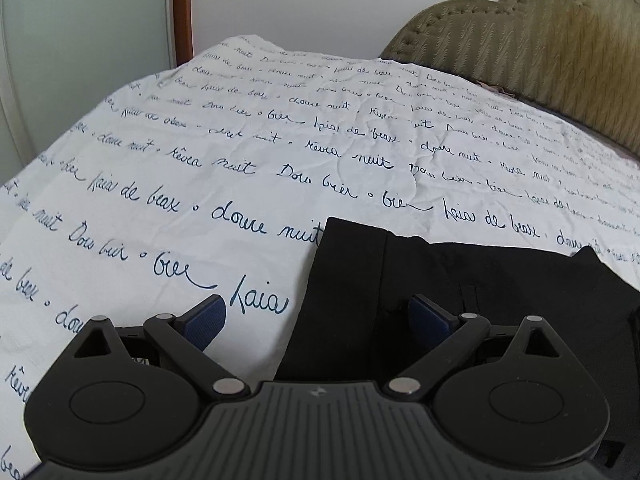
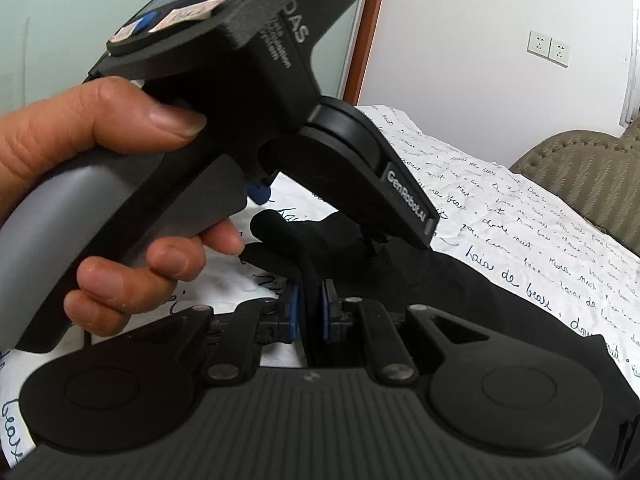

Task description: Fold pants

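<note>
Left wrist view
Surface: white bed sheet [image 1: 200, 152] with dark blue handwriting print, a little wrinkled, covers the bed.
Background: a plain white wall, a brown wooden strip [image 1: 183, 8] at upper left, and an olive quilted headboard [image 1: 540, 40] at upper right.
Pants: black pants [image 1: 460, 288] lie flat on the sheet at lower right; their left edge runs straight toward the camera.
Left gripper: left gripper [image 1: 320, 318] stands wide open, one blue pad over bare sheet, the other over the pants; nothing is between them.
Open room: much free sheet lies to the left and ahead of the pants.

Right wrist view
Right gripper: right gripper [image 2: 309, 312] is closed on a raised fold of the pants [image 2: 440, 280], blue pads pressing the black cloth from both sides.
Hand: left hand [image 2: 100, 168] holds the handle of the other gripper, just above the fold.
Background: white wall with two sockets [image 2: 549, 49]; the headboard [image 2: 580, 176] stands at right.
</note>
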Tool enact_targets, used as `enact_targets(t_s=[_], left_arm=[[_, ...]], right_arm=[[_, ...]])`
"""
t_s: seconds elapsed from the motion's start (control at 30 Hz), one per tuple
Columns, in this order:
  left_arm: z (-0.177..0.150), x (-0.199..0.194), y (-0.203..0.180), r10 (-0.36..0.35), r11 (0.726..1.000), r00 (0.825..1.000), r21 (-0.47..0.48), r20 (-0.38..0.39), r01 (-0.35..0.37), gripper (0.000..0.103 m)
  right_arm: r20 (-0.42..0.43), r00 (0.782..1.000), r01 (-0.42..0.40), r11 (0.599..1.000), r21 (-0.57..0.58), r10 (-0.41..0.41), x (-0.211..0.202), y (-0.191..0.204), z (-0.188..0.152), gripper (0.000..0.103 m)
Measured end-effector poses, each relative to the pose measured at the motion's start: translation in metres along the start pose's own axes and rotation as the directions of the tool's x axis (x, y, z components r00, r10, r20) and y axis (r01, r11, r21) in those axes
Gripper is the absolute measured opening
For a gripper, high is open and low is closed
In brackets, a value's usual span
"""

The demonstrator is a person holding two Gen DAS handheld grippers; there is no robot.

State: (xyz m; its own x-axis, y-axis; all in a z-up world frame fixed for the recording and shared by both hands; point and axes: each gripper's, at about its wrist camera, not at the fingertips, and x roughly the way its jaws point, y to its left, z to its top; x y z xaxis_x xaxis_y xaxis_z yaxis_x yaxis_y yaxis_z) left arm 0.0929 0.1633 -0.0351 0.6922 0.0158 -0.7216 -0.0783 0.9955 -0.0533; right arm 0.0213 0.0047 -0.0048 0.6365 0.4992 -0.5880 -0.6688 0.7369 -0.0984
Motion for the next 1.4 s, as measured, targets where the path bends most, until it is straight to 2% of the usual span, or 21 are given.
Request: enact_targets(t_s=[0.33, 0.6, 0.9, 1.0, 1.03, 1.07, 1.17, 1.2, 1.23, 1.3, 1.33, 1.4], left_arm=[[-0.001, 0.004, 0.000, -0.004, 1.000, 1.000, -0.001, -0.014, 0.004, 0.098], [0.000, 0.010, 0.007, -0.058, 0.997, 0.996, -0.059, -0.071, 0.054, 0.098], [-0.001, 0.010, 0.004, -0.042, 0.999, 0.997, -0.035, -0.063, 0.040, 0.098], [-0.002, 0.011, 0.006, -0.047, 0.998, 0.997, -0.037, -0.056, 0.045, 0.098], [-0.002, 0.012, 0.008, -0.050, 0.998, 0.997, -0.038, -0.053, 0.048, 0.098], [-0.002, 0.011, 0.010, -0.051, 0.998, 0.998, -0.041, -0.047, 0.049, 0.096], [-0.002, 0.010, 0.018, -0.066, 0.997, 0.997, -0.049, -0.035, 0.064, 0.091], [-0.001, 0.010, 0.021, -0.069, 0.996, 0.997, -0.056, -0.032, 0.067, 0.089], [-0.001, 0.009, 0.023, -0.067, 0.996, 0.997, -0.061, -0.028, 0.065, 0.083], [0.000, 0.008, 0.026, -0.075, 0.994, 0.997, -0.080, -0.027, 0.073, 0.072], [0.000, 0.008, 0.027, -0.063, 0.995, 0.998, -0.084, -0.029, 0.061, 0.063], [-0.001, 0.009, 0.029, -0.060, 0.995, 0.997, -0.082, -0.038, 0.057, 0.062]], right_arm=[[-0.001, 1.000, -0.003, 1.000, 0.005, 0.003, 0.004, -0.004, 0.002, 0.011], [0.004, 1.000, -0.001, 1.000, 0.007, 0.001, 0.006, -0.007, 0.002, 0.011], [0.000, 1.000, -0.001, 1.000, 0.000, 0.001, 0.008, -0.007, 0.002, 0.012], [-0.006, 1.000, -0.007, 1.000, -0.004, 0.007, 0.008, -0.005, 0.002, 0.017], [-0.015, 1.000, -0.009, 1.000, -0.013, 0.009, 0.010, -0.003, 0.002, 0.024], [-0.025, 0.999, -0.021, 0.999, -0.031, 0.020, 0.008, -0.003, 0.002, 0.026], [-0.014, 0.999, -0.046, 0.997, -0.057, 0.045, -0.009, -0.012, 0.006, 0.026], [-0.008, 1.000, -0.031, 0.998, -0.052, 0.030, -0.016, -0.021, 0.005, 0.026], [-0.006, 1.000, -0.006, 0.999, -0.040, 0.006, -0.022, -0.033, 0.004, 0.026], [-0.014, 0.996, 0.085, 0.996, -0.011, -0.085, -0.029, -0.064, 0.000, 0.032], [-0.025, 0.990, 0.136, 0.991, 0.005, -0.136, -0.031, -0.081, -0.003, 0.035], [-0.060, 0.975, 0.219, 0.974, 0.066, -0.215, -0.032, -0.123, -0.011, 0.035]])
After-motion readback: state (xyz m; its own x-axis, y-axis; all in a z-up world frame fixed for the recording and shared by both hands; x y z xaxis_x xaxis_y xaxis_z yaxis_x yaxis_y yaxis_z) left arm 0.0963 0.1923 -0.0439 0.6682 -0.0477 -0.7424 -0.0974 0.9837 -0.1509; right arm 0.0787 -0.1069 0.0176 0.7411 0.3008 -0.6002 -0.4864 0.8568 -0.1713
